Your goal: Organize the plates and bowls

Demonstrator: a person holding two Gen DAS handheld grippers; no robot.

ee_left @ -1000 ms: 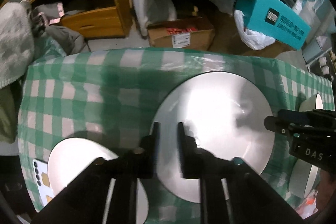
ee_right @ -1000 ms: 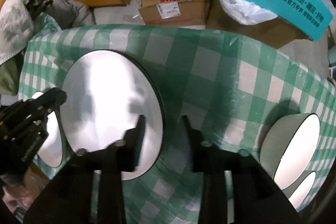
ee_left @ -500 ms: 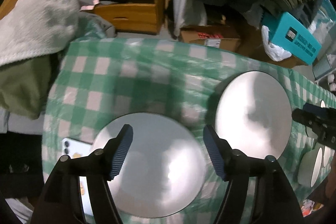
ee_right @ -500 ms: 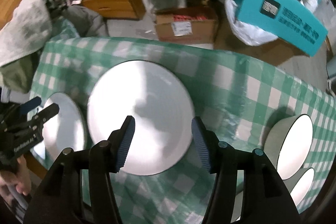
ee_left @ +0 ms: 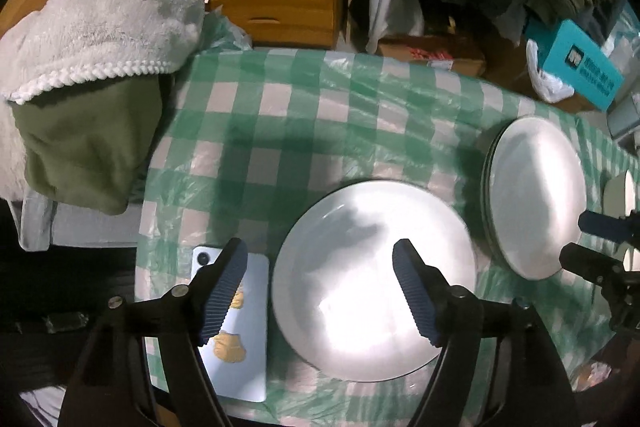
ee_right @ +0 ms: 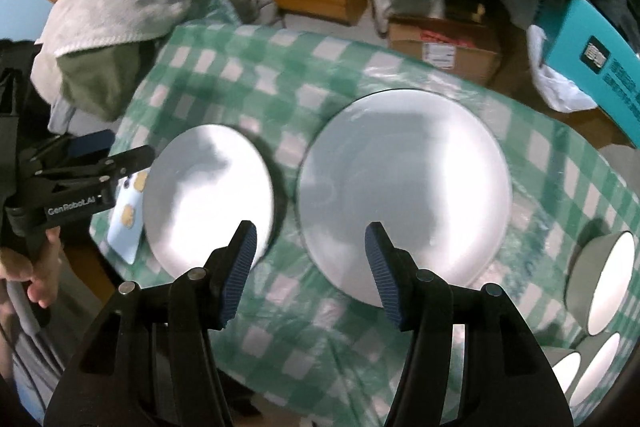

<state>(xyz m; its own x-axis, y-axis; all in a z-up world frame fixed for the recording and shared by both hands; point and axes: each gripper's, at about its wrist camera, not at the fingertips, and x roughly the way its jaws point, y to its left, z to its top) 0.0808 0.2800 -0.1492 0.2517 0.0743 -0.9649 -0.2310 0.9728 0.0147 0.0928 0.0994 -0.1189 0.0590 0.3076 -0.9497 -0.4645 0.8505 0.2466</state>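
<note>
Two white plates lie on the green checked tablecloth [ee_left: 304, 131]. In the left wrist view the near plate [ee_left: 372, 279] lies under my open, empty left gripper [ee_left: 320, 287]; a stack of plates [ee_left: 536, 195] lies to its right. In the right wrist view the smaller-looking plate [ee_right: 208, 199] is left and the large stack [ee_right: 404, 183] is centre. My right gripper [ee_right: 308, 275] is open and empty, held above the gap between them. Several bowls [ee_right: 604, 283] stand on edge at the right.
A light blue phone [ee_left: 236, 327] lies at the table's front left corner. A grey blanket on green cloth [ee_left: 96, 39] is piled left of the table. A cardboard box [ee_right: 444, 47] and a teal box [ee_right: 596, 67] stand behind the table.
Both grippers have opened and pulled back and up from the plates. The left gripper has swung left, over the near plate; the table now shows from farther away.
</note>
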